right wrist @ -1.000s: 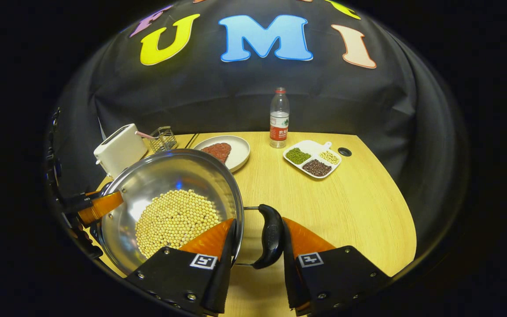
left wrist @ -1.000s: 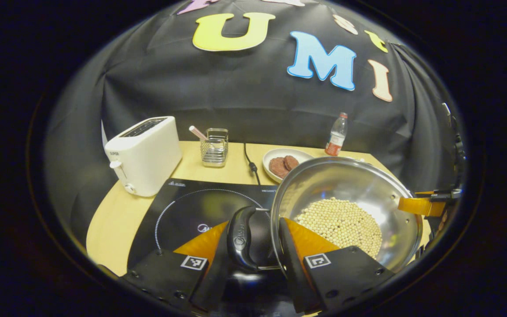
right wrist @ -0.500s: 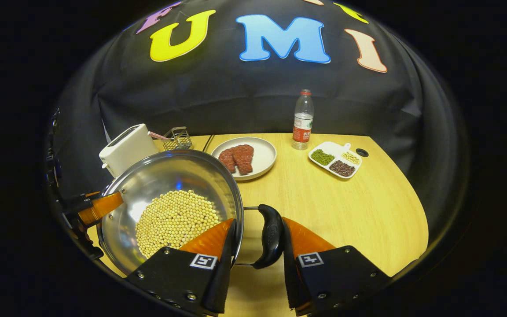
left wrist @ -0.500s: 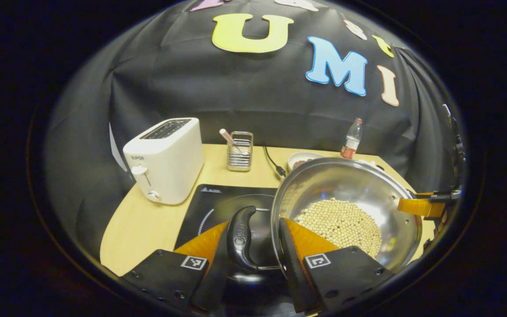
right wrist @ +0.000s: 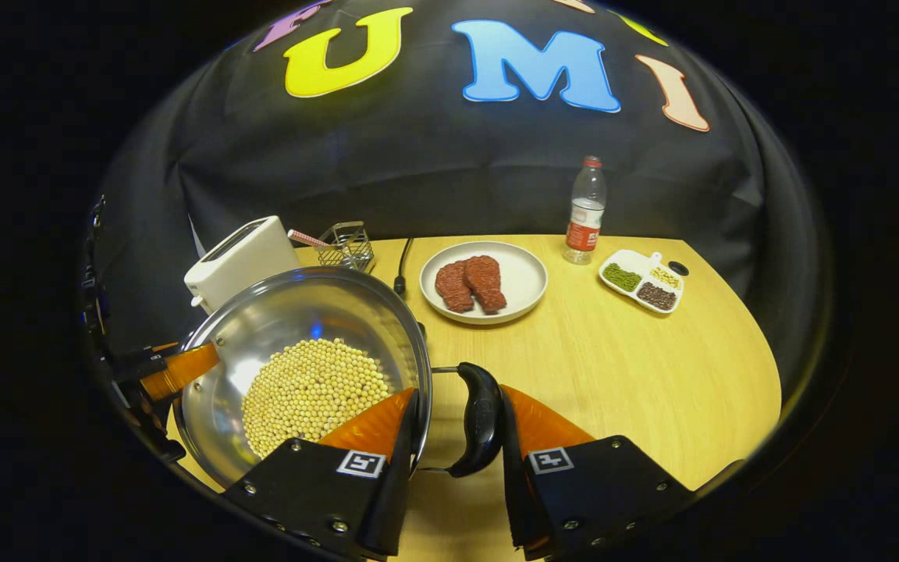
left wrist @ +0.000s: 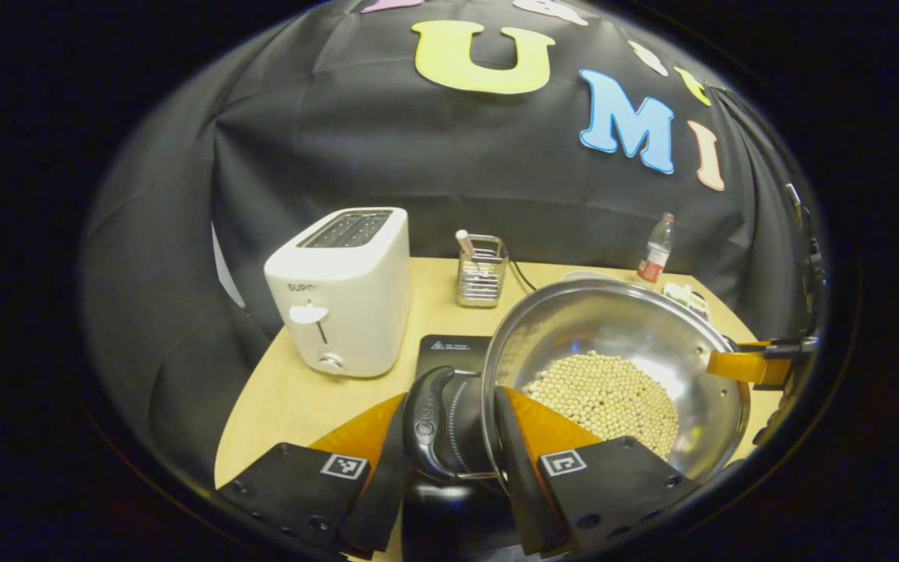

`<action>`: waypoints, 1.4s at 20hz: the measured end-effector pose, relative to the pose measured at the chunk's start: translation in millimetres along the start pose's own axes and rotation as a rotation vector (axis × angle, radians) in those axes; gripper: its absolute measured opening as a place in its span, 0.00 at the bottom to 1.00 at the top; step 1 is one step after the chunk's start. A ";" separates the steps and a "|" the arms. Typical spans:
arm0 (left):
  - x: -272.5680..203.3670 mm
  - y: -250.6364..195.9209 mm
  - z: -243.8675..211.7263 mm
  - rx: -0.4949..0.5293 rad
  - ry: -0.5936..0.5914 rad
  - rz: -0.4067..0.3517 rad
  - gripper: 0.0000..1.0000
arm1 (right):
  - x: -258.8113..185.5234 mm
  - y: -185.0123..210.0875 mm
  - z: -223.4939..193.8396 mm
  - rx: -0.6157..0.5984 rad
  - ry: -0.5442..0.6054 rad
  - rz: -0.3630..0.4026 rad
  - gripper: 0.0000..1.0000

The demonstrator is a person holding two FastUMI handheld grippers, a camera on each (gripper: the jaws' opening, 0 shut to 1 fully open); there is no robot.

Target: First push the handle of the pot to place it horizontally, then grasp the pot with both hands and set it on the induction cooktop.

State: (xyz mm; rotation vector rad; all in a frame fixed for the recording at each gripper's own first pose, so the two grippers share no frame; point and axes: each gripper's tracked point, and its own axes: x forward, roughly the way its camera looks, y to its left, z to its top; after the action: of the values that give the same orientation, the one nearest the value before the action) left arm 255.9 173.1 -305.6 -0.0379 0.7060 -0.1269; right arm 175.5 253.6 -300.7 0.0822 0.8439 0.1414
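A steel pot [left wrist: 613,328] holding pale yellow beans [left wrist: 605,394] hangs between my two grippers. My left gripper [left wrist: 449,402] is shut on the pot's black left handle [left wrist: 428,421]. My right gripper [right wrist: 459,398] is shut on the black right handle [right wrist: 481,417], one orange finger against the pot's rim. The same pot [right wrist: 301,320] lies low and left in the right gripper view, with the left gripper's orange finger [right wrist: 180,368] at its far side. The black induction cooktop [left wrist: 449,353] peeks out beyond the left handle, mostly hidden by the pot. Whether the pot touches it I cannot tell.
A white toaster [left wrist: 344,293] stands close on the left, a wire utensil rack [left wrist: 481,271] behind the cooktop. To the right are a plate of red meat [right wrist: 485,281], a water bottle [right wrist: 584,211] and a divided bean tray [right wrist: 641,281] on the wooden table [right wrist: 637,375].
Both grippers have carried the pot leftward. The toaster looms closer in the left gripper view, and the pot now covers most of the cooktop. Both grips are unchanged.
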 end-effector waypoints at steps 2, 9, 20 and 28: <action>4.1 13.3 -0.6 0.004 0.006 0.011 0.63 | 7.9 10.4 -0.1 -0.004 0.002 0.005 0.52; 6.0 27.5 5.6 -0.022 -0.032 0.028 0.63 | 12.3 21.0 4.1 0.010 -0.035 0.041 0.57; -33.8 20.9 59.8 0.025 -0.213 0.129 1.00 | -52.1 -46.8 59.5 0.002 -0.271 -0.053 0.97; -109.1 -67.6 108.3 0.015 -0.379 0.115 0.94 | -130.9 -111.1 71.0 -0.045 -0.412 -0.052 0.97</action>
State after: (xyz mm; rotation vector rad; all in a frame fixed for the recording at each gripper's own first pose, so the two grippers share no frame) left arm 237.0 119.3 -147.7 -0.0062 0.3278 -0.0128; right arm 153.1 122.2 -171.3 0.0447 0.4310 0.0898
